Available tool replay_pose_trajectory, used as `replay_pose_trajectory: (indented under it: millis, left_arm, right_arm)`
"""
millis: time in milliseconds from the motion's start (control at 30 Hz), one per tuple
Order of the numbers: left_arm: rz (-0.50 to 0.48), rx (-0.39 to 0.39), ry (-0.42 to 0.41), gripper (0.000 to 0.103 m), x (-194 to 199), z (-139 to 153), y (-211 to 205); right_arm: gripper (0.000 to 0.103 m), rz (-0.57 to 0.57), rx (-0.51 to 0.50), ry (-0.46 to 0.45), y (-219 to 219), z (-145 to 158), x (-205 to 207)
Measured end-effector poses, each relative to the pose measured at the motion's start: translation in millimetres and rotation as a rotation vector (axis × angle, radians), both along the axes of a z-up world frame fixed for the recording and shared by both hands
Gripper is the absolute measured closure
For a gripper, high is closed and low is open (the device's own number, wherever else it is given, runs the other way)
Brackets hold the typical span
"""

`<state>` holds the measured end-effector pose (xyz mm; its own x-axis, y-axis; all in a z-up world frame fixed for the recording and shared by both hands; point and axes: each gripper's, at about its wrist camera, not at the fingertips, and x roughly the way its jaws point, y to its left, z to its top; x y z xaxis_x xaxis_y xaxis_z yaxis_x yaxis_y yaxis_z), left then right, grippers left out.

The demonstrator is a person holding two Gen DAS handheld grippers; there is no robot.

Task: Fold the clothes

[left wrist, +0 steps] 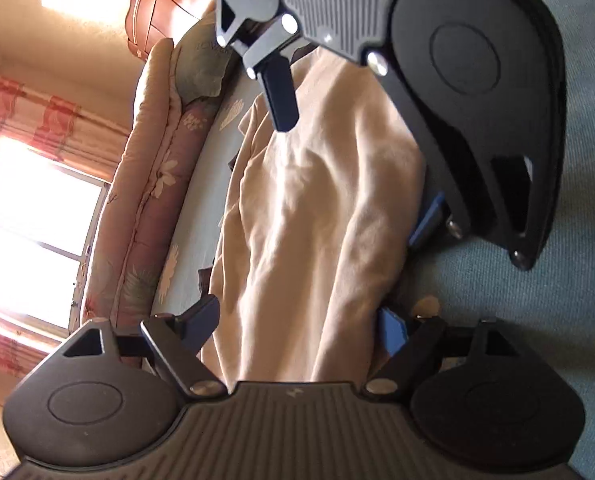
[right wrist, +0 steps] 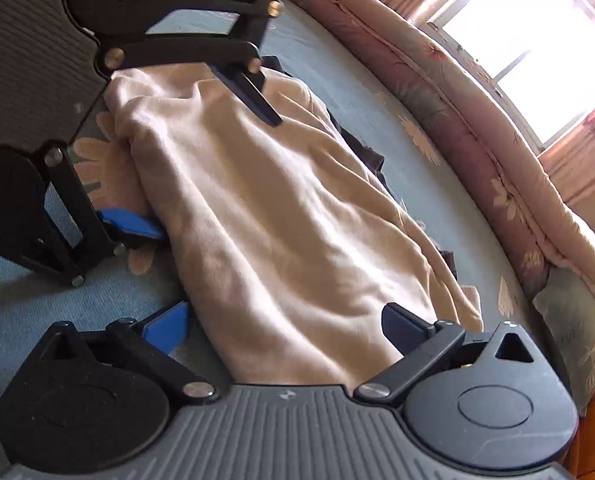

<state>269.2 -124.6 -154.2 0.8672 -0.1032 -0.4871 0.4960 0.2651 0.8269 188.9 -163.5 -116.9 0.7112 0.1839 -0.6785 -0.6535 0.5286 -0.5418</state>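
Beige garment [left wrist: 317, 216], folded lengthwise into a long strip, spread over a blue-green bedsheet [left wrist: 537, 300] with pale flower prints. Lies between both pairs of tongs, one at each end of the strip, facing each other.

Left gripper [left wrist: 297, 328] at the near end in its own view: jaws spread wide, dark left pad [left wrist: 201, 320] just off one long edge of the cloth, blue right pad [left wrist: 391, 330] at the other edge, cloth running through the gap. No pinch on the fabric visible; nothing held.

Right gripper [right wrist: 287, 322] likewise at the opposite end: jaws as wide as the strip, blue pad [right wrist: 169, 324] beside one edge, dark pad [right wrist: 407, 322] resting by the other, fabric passing between them without being clamped.

Each tool seen from the other's camera at the far end of the cloth, fingers apart there too, one finger over the fabric, the other down beside its edge near the sheet.

Dark clothing [right wrist: 371, 160] peeking out from under the far side of the beige piece. Rolled floral quilt [right wrist: 477, 120] along the bed's edge beyond, sunlit window [right wrist: 529, 44] behind it.
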Motion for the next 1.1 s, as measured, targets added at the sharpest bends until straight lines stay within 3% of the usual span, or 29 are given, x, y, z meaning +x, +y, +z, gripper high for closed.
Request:
replay_pose_trajectory:
  millis: [167,300,433,633,733,800,967,1100]
  left_arm:
    - [0.048,0.049,-0.014,0.015,5.5,-4.0,34.0]
    - [0.121,0.053,-0.026,0.015,6.1,-3.4,66.7]
    - [0.119,0.087,-0.063,0.016,6.5,-9.0,64.5]
    - [0.02,0.13,-0.095,0.016,25.8,-14.0,15.6]
    - [0.002,0.152,-0.108,0.014,32.7,-16.0,11.4]
    - [0.015,0.161,-0.114,0.014,37.7,-16.5,22.9]
    - [0.066,0.202,-0.121,0.016,35.4,-18.1,56.8]
    - [0.035,0.25,-0.166,0.019,38.8,-26.1,38.7]
  right_arm:
    - [0.0,-0.012,-0.049,-0.026,-30.5,0.0,7.0]
    - [0.0,-0.105,-0.117,-0.054,-83.9,-3.1,22.0]
    - [0.0,-0.154,-0.195,-0.093,-107.2,-9.2,21.5]
    - [0.001,-0.059,-0.157,-0.139,-58.0,-10.0,37.6]
    - [0.001,-0.008,-0.183,-0.171,-38.0,-16.7,46.1]
    - [0.0,0.018,-0.208,-0.194,-39.9,-18.9,47.0]
    - [0.0,-0.081,-0.252,-0.181,-87.9,-18.2,57.3]
    - [0.0,-0.135,-0.242,-0.193,-93.9,-21.2,63.1]
